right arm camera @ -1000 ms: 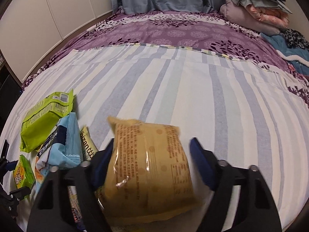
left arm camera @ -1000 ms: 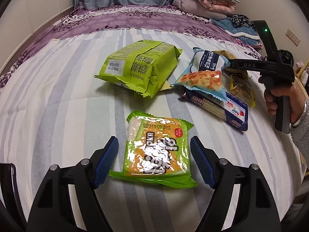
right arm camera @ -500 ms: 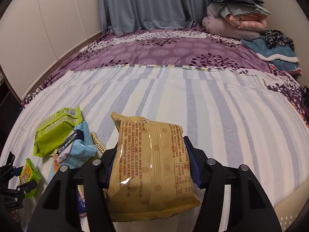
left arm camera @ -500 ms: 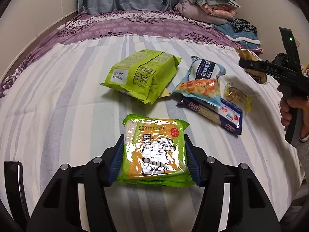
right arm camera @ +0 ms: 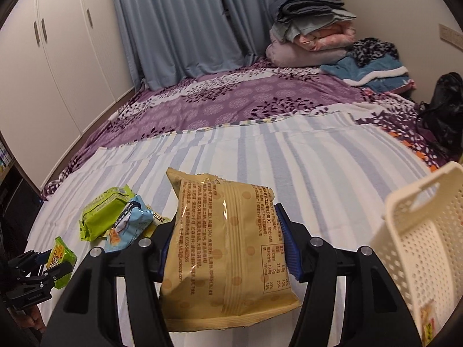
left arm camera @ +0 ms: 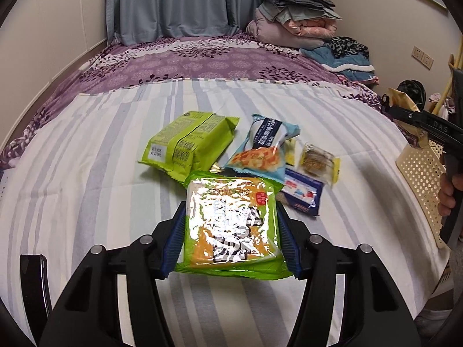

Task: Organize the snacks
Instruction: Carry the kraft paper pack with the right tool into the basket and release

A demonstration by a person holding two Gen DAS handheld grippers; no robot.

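Observation:
My left gripper [left arm camera: 231,237] is shut on a flat green and orange snack packet [left arm camera: 231,225], held just above the striped bed sheet [left arm camera: 86,173]. My right gripper [right arm camera: 227,248] is shut on a tan snack bag [right arm camera: 222,248] lifted off the bed, next to a cream perforated basket [right arm camera: 419,243] at the right. On the sheet lie a lime green bag [left arm camera: 188,144], a light blue packet [left arm camera: 263,150], a small yellow-edged packet [left arm camera: 317,159] and a dark blue packet [left arm camera: 303,193]. The left wrist view shows the right gripper [left arm camera: 425,127] at the far right by the basket [left arm camera: 422,179].
A purple patterned cover [right arm camera: 231,101] spreads over the far half of the bed. Folded blankets [right arm camera: 312,34] and a blue garment [right arm camera: 373,72] are stacked at the back right. Curtains [right arm camera: 179,23] and white cupboards [right arm camera: 43,57] stand behind. A black bag [right arm camera: 445,107] sits at the right edge.
Both grippers closed on their packets and lifted them. The right gripper carried the tan bag to the right, bringing the cream basket into view; the left rose with the green packet.

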